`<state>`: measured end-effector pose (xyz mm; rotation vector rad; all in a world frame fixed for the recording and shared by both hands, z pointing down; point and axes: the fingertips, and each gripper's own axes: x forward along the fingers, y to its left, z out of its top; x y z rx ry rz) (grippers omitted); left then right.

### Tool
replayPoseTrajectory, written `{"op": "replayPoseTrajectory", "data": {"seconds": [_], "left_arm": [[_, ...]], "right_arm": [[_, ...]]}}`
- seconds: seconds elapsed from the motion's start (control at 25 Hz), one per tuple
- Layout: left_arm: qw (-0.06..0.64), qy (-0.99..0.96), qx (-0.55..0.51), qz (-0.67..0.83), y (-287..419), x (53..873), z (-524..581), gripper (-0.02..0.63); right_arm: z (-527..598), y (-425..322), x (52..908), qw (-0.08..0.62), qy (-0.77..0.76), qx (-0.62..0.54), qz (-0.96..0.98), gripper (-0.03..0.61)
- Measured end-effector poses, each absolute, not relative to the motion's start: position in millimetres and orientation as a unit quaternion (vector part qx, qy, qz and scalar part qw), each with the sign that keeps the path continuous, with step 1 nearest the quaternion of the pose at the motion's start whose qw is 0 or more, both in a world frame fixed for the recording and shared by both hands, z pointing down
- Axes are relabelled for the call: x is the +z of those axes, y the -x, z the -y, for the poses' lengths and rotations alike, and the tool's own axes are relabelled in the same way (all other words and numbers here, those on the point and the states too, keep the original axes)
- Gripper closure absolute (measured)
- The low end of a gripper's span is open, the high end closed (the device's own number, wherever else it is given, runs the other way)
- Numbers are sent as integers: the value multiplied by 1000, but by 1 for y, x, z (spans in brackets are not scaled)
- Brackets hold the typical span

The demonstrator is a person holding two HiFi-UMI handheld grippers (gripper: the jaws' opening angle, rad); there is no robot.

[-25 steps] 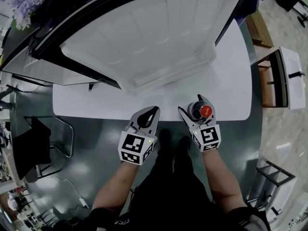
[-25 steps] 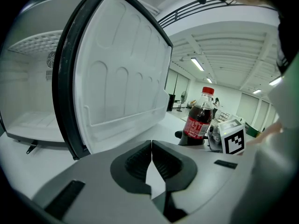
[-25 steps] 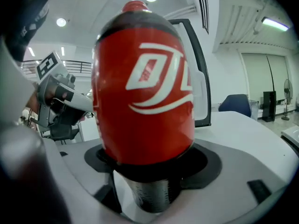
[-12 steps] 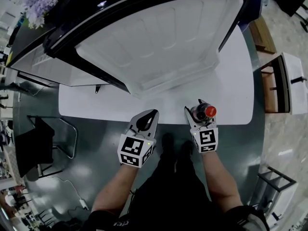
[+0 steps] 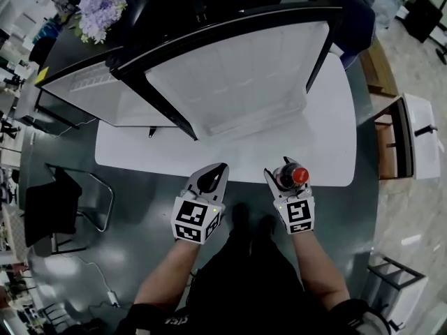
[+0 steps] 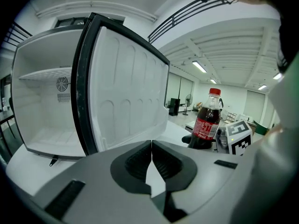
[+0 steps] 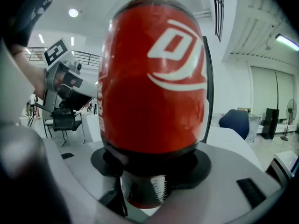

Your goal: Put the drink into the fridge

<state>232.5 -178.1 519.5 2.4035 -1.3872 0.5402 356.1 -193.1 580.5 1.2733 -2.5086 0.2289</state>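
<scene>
A dark cola bottle (image 5: pixel 292 175) with a red cap and red label stands upright between the jaws of my right gripper (image 5: pixel 285 173), which have just been closing on its lower body. It hangs at the near edge of the white table (image 5: pixel 335 117). In the right gripper view the bottle (image 7: pixel 154 87) fills the frame, clamped in my right gripper (image 7: pixel 149 167). My left gripper (image 5: pixel 218 169) hovers beside it, shut and empty (image 6: pixel 151 146). The small fridge (image 6: pixel 42 106) stands open in front, its door (image 5: pixel 237 75) swung wide and its white inside bare. The bottle (image 6: pixel 205 125) shows to the right.
Purple flowers (image 5: pixel 98 9) sit behind the fridge. A black chair (image 5: pixel 49 208) stands at the left of the table. A white and wooden drawer unit (image 5: pixel 401 142) stands at the right. Grey floor lies below my arms.
The right jaws have closed onto the bottle. Both grippers have risen a little, the bottle with the right one, and the fridge now sits further up in the head view.
</scene>
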Motion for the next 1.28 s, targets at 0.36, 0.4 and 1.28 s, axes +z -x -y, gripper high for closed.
{"op": "replayPoseTrajectory", "data": {"seconds": [0.36, 0.4, 1.28], "left_arm": [[141, -826, 176, 517, -234, 485, 149, 594], [141, -824, 172, 521, -232, 482, 147, 595], [131, -812, 126, 555, 38, 447, 107, 595]], "right_arm": [[168, -365, 522, 156, -410, 47, 897, 314], [167, -364, 517, 154, -406, 44, 900, 314], [133, -102, 460, 121, -379, 54, 916, 314]]}}
